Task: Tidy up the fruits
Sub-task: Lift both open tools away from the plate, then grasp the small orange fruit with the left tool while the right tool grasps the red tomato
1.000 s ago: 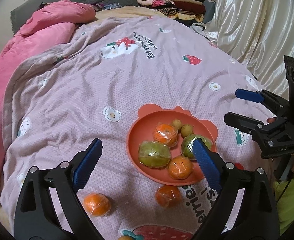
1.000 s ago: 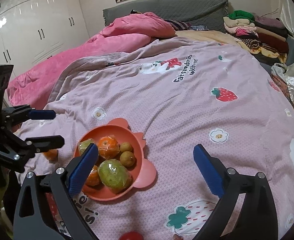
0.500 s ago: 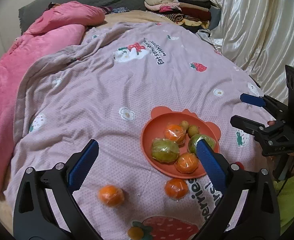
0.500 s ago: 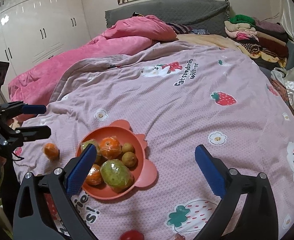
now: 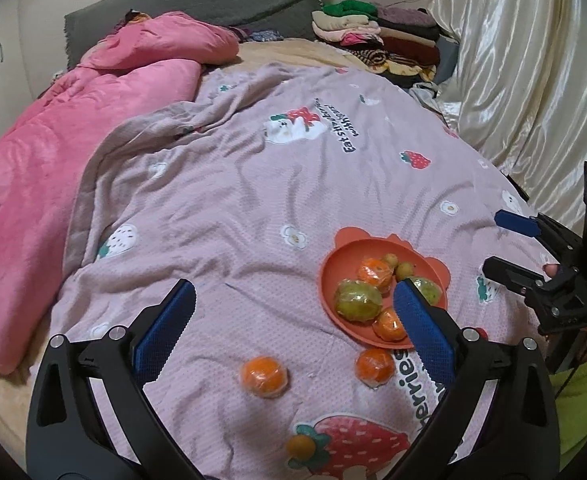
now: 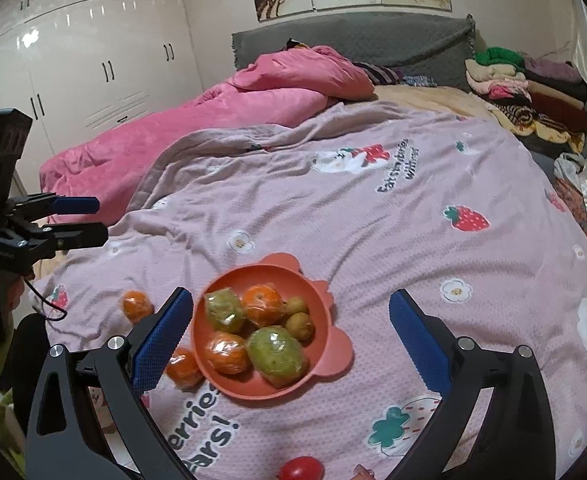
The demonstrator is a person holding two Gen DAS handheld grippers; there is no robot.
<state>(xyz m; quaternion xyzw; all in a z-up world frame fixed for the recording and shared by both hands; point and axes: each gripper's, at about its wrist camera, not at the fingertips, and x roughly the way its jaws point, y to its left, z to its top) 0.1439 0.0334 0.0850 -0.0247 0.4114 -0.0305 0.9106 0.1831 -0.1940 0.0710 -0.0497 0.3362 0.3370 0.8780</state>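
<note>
The red fruit (image 6: 301, 469) is cut off by the bottom edge; the left claw's (image 5: 293, 320) blue pad (image 5: 421, 328) hides part of 1 green fruit (image 5: 427, 290).

The plate (image 6: 335, 346) lies on the bed (image 6: 373, 216) and holds six fruits. Two oranges (image 6: 136, 305) lie on the bed left of the plate, one (image 6: 183, 368) touching its rim.

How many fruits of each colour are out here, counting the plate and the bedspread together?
Oranges: 4
Green fruits: 2
Small yellowish fruits: 3
Red fruit: 1
Total: 10
</note>
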